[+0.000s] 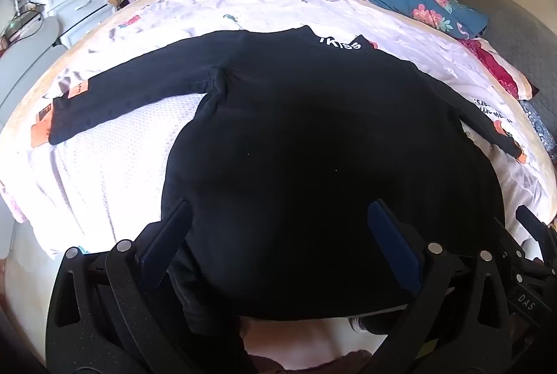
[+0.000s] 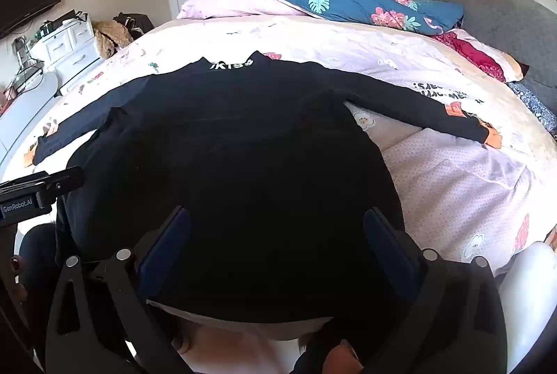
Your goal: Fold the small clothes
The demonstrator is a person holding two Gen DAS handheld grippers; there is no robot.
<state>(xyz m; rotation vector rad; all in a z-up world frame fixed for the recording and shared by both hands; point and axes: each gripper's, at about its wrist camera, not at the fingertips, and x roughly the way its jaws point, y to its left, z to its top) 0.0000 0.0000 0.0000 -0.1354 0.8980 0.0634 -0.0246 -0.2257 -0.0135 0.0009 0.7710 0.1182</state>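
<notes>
A small black long-sleeved top with white lettering at its collar [image 1: 313, 137] is laid flat on the bed's pale printed sheet [image 1: 243, 1], collar away from the cameras, both sleeves spread sideways and the hem nearest the bed's edge. The left tongs [image 1: 282, 227] are held spread wide above the hem's left part, and the right tongs [image 2: 278, 234] are likewise spread wide above its right part; nothing is gripped by either, and whether the pads touch the cloth cannot be told. Several risks can be judged from here. If the tongs are closed too deep, the sheet beneath may be pinched with the hem and dragged up. If only the upper layer of the top is caught, the body could open rather than fold. An uneven lift between the two sides would probably skew the fold, and the spread sleeves, with orange patches near the cuffs, may trail or bunch if the body is folded before they are brought in. The dark fabric hides its creases, so misalignment could go unnoticed.
</notes>
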